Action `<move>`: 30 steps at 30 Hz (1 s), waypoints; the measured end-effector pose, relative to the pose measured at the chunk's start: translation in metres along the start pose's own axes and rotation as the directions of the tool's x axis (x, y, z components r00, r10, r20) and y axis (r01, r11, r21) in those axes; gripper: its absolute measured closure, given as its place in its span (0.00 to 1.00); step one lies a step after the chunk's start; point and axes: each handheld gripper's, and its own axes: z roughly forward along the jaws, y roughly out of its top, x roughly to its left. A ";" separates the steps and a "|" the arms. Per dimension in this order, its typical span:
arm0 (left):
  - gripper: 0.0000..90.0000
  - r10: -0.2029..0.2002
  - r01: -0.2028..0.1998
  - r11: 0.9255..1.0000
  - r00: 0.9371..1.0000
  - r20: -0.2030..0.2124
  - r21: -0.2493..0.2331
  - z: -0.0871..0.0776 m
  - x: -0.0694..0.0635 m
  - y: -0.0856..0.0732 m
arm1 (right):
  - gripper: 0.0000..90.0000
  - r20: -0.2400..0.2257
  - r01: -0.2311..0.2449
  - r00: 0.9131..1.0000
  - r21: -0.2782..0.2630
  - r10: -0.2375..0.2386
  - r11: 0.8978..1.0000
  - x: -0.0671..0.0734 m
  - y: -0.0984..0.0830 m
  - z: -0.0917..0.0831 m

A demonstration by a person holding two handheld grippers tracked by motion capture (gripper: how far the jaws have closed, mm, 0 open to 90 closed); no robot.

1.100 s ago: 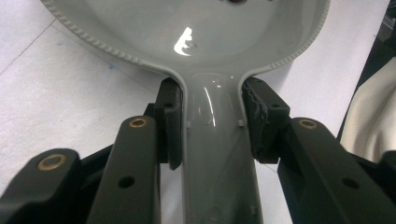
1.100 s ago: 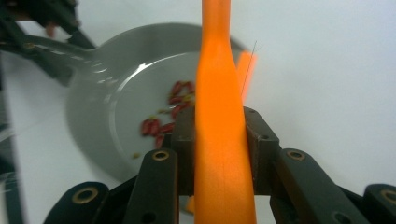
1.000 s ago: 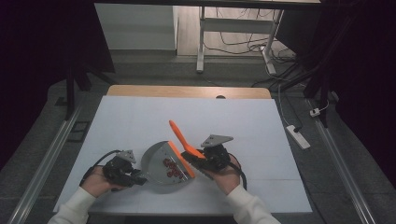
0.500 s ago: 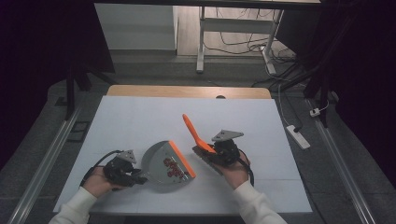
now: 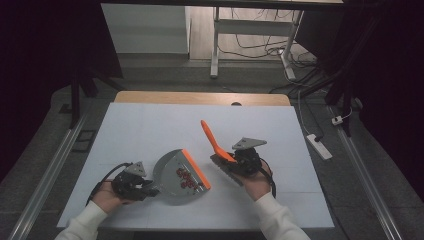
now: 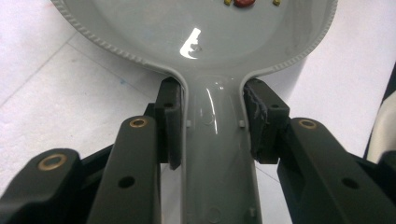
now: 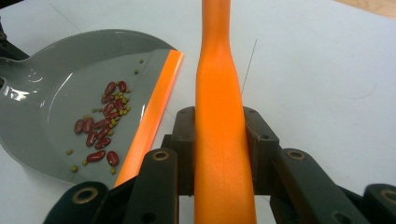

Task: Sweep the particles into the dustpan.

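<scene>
High view: white table sheet [image 5: 150, 125] across the middle of the frame, a strip of bare wooden table edge [image 5: 200, 97] along its far side. Lower centre, a grey dustpan [image 5: 172, 172] lies flat on the sheet, its orange lip [image 5: 196, 169] on the right-hand side, a scatter of red beans [image 5: 184, 176] and small greenish grains inside, close behind the lip. Left gripper [image 5: 131, 184], lower left, is closed on the dustpan handle; in the left gripper view both pads press the flanks of the grey handle [image 6: 218, 154] just below where the pan widens, nothing else between them. Right gripper [image 5: 240, 161], right of centre, is clamped on the orange brush handle [image 5: 212, 137], which slants up and away toward the upper left; the brush head [image 5: 224, 169] sits just beside and below the gripper, dark, detail too small to read. In the right gripper view the handle [image 7: 219, 116] runs straight up the middle, jaws tight on both sides, dustpan [image 7: 56, 84] at the left with beans [image 7: 102, 126] gathered near the lip [image 7: 152, 116]. Brush and pan stand apart, bare sheet between. Nothing lies on the sheet around them. Off the table: a white power strip [image 5: 317, 146] on the floor at right, metal desk legs [image 5: 216, 45] with cables at top centre, rails [image 5: 50, 170] down both sides.
</scene>
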 end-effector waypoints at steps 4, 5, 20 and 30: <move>0.69 0.004 -0.005 1.000 1.000 -0.020 -0.031 -0.001 -0.001 0.000 | 0.78 0.008 -0.010 1.000 -0.016 0.010 1.000 -0.005 0.000 -0.007; 0.69 0.004 -0.005 0.999 1.000 -0.023 -0.039 -0.001 -0.002 0.000 | 0.78 0.009 -0.012 1.000 -0.020 0.012 1.000 -0.007 0.000 -0.008; 0.69 -0.085 0.079 0.988 0.995 -0.045 -0.135 -0.015 0.000 0.000 | 0.78 0.016 -0.012 1.000 -0.073 0.013 0.997 -0.023 0.001 -0.037; 0.69 -0.159 0.139 0.966 0.985 -0.073 -0.219 -0.025 -0.002 -0.002 | 0.78 0.007 -0.011 1.000 -0.079 0.012 0.997 -0.031 -0.005 -0.051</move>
